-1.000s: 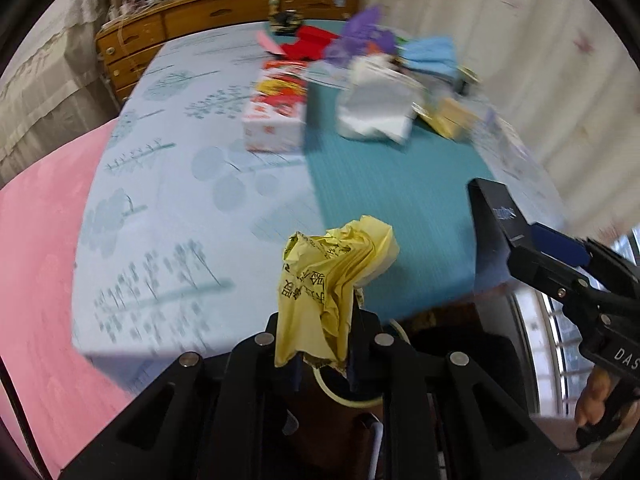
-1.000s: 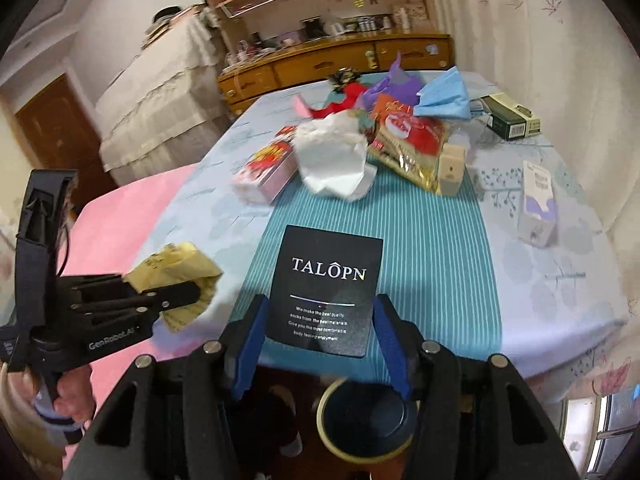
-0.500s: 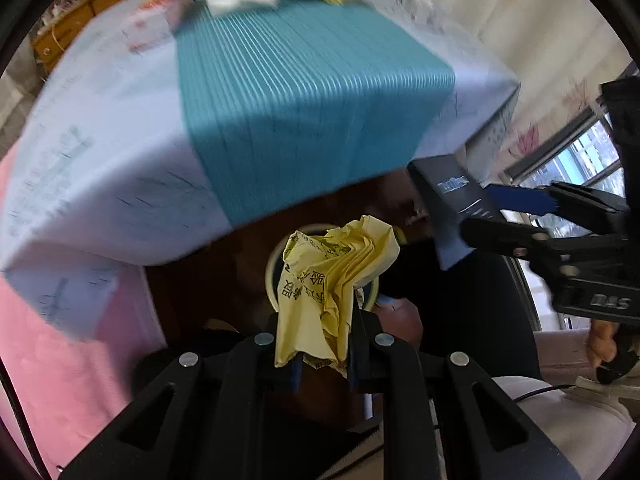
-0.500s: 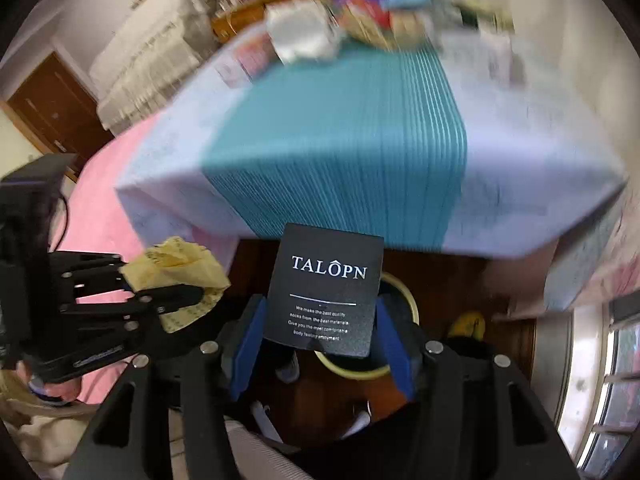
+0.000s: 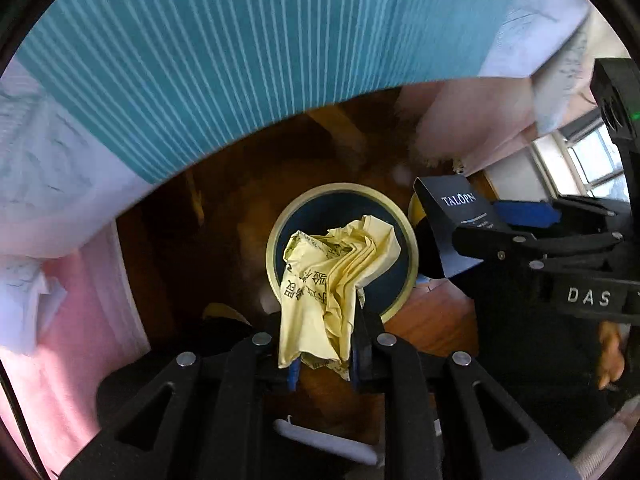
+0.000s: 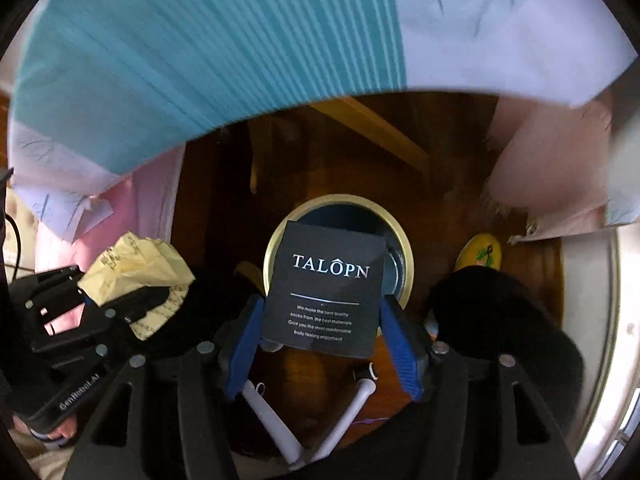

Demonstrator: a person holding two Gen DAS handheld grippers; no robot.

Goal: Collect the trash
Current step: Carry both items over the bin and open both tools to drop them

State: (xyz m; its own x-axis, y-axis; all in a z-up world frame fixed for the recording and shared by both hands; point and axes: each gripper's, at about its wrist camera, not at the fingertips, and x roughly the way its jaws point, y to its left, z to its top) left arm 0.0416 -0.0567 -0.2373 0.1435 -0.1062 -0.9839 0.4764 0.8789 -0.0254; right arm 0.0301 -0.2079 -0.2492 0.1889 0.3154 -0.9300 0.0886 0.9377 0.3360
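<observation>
A round dark bin with a yellowish rim (image 5: 340,189) stands on the wooden floor under the table edge. My left gripper (image 5: 322,346) points straight down above it, shut on a crumpled yellow wrapper (image 5: 336,264) that hangs over the bin's opening. In the right wrist view the bin's rim (image 6: 344,199) lies just beyond my right gripper (image 6: 320,308). Its blue pads still hold a black "TALOPN" card (image 6: 326,288) by its side edges while the jaws are opening. In that view the left gripper (image 6: 120,300) and its wrapper (image 6: 132,264) are at the left. The card (image 5: 452,216) hangs beside the bin's right rim.
The teal striped tablecloth (image 5: 240,60) hangs across the top, with pink cloth (image 5: 92,288) draped at the left. A yellow slipper-like object (image 6: 480,252) lies right of the bin. White tubes (image 6: 268,412) cross below the right gripper. A window (image 5: 592,160) is at the right.
Both grippers dropped from above the tabletop to below its edge and tipped down; the bin now sits under them. Wrapper and card stayed in the grippers. The right jaws have spread slightly.
</observation>
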